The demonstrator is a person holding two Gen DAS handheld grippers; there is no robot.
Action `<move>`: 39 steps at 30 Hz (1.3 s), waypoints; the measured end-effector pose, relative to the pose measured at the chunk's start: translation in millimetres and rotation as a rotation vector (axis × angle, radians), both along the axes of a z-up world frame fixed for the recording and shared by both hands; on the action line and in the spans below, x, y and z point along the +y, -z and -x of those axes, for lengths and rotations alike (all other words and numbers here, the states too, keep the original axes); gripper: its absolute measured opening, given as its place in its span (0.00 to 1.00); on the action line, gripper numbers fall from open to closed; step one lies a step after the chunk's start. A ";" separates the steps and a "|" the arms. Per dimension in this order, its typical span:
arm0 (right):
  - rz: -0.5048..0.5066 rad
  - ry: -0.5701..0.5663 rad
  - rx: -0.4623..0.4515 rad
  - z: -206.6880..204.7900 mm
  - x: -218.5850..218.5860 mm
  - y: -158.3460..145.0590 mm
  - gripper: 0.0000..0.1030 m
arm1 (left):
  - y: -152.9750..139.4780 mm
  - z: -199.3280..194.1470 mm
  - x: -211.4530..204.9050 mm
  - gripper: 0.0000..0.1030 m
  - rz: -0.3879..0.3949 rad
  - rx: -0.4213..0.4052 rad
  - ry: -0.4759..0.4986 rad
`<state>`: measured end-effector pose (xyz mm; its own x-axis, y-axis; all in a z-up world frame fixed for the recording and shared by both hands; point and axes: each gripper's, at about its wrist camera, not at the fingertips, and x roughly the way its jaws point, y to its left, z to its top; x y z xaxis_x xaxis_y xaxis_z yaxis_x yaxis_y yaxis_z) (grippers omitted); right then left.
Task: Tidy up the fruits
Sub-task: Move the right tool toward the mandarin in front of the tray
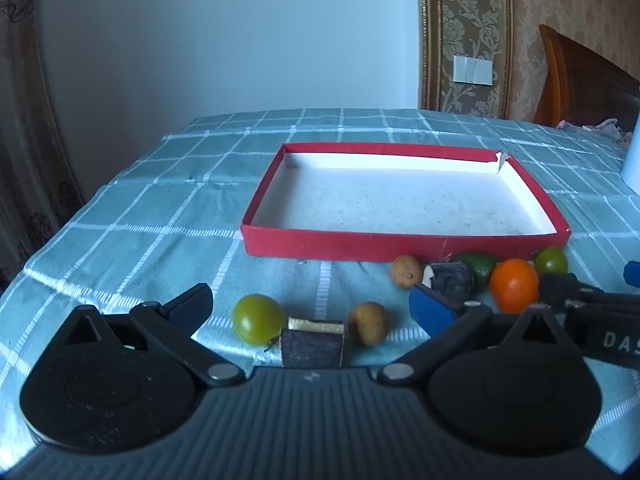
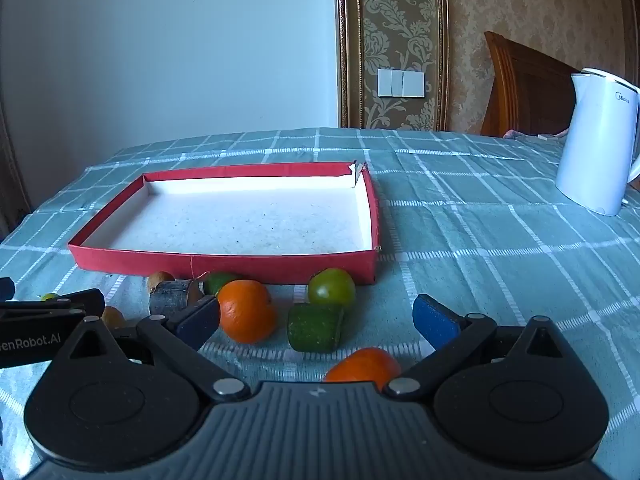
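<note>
Checked cloth covers the surface, and ahead of both tongs waits the empty red box [image 1: 404,246], placed ready for fruit. Left tongs [image 1: 310,308] spread wide around a green fruit [image 1: 258,319]; right tongs [image 2: 316,320] equally spread, an orange [image 2: 248,317] between them.

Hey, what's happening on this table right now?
A person is holding two handheld grippers over a table with a checked cloth, set to sort fruit. The left gripper and the right gripper are both wide open and hold nothing. The red tray is empty. All the fruit lies on the cloth in front of it, among it an orange, a green tomato and a brown longan. A white kettle stands off to the right.
</note>
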<state>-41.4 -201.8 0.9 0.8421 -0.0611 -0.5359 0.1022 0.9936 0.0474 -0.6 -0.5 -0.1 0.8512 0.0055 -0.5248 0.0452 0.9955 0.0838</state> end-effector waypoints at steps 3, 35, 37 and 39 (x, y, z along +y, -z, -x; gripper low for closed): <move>0.008 0.003 0.001 0.8 1.4 1.2 1.00 | 1.9 6.6 0.7 1.00 0.015 -0.020 0.002; -0.036 0.002 -0.014 19.7 -10.7 6.0 1.00 | 7.4 13.5 2.8 1.00 0.024 0.044 0.024; -0.036 -0.001 -0.013 20.0 -10.7 6.3 1.00 | 7.2 13.1 3.8 1.00 0.025 0.045 0.025; -0.032 -0.003 -0.013 20.4 -9.7 6.2 1.00 | 7.4 13.0 3.9 1.00 0.024 0.047 0.026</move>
